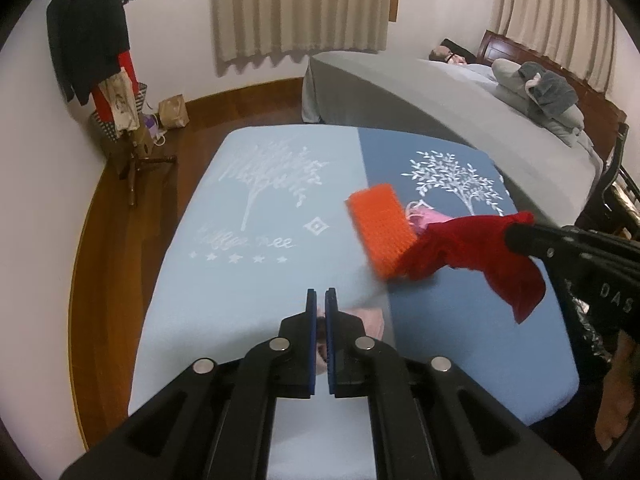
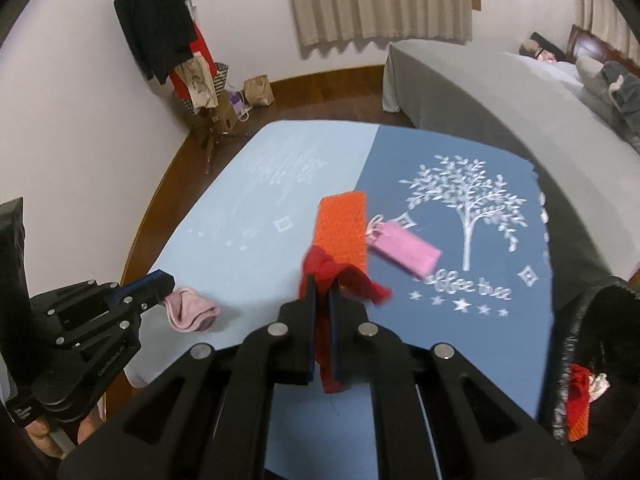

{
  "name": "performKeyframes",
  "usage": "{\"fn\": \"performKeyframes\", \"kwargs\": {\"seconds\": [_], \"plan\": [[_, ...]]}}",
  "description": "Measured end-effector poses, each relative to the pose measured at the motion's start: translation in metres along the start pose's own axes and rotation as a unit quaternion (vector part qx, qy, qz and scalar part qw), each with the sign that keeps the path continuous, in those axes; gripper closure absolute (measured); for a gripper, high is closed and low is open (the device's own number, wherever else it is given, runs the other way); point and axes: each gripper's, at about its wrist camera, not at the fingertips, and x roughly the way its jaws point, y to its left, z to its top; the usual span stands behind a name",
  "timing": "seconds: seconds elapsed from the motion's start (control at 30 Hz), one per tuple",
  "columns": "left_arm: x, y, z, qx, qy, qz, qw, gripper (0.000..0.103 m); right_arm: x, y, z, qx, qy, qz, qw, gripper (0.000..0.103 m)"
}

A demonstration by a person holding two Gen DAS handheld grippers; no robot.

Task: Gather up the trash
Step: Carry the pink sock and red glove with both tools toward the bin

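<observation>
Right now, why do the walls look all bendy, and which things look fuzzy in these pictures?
Both wrist views use fisheye lenses, so walls, floor and the two-tone blue tree-print tabletop curve. Left wrist view: the orange knitted rectangle is smeared at its near edge, and the red cloth looks soft. Right wrist view: the pink knitted pouch is blurred; dark corners frame both.

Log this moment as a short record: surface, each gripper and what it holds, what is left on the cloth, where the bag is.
surface: two-tone blue cloth with tree prints
left gripper: shut on pale pink sock
right gripper: shut on red cloth
left on the cloth: orange knit piece; pink pouch
dark bag: lower right of right wrist view, red and orange items inside
</observation>
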Motion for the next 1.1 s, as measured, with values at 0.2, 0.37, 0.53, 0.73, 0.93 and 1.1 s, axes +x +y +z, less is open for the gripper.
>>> {"fn": "performKeyframes", "kwargs": {"seconds": [0.2, 0.37, 0.53, 0.73, 0.93, 1.1], "plan": [[-0.018, -0.025, 0.004, 0.006, -0.008, 0.003, 0.9999, 0.099, -0.032, -0.02, -0.006, 0.008, -0.016, -0.006, 1.0, 0.098], [-0.032, -0.051, 0.006, 0.008, -0.011, 0.003, 0.9999, 0.099, -0.059, -0.038, -0.014, 0.012, -0.025, -0.013, 1.0, 0.098], [-0.042, -0.08, 0.008, 0.004, -0.008, 0.002, 1.0, 0.099, -0.084, -0.064, -0.023, 0.02, -0.027, -0.024, 0.999, 0.098], [-0.05, -0.116, 0.007, 0.0, 0.0, 0.0, 1.0, 0.099, -0.109, -0.097, -0.034, 0.025, -0.025, -0.042, 0.999, 0.098], [-0.058, -0.152, 0.008, 0.007, 0.004, -0.006, 0.9999, 0.099, -0.13, -0.131, -0.044, 0.034, -0.025, -0.065, 0.997, 0.098], [-0.063, -0.18, 0.01, 0.014, 0.005, -0.01, 0.9998, 0.099, -0.142, -0.156, -0.051, 0.042, -0.021, -0.08, 0.996, 0.098]]}}
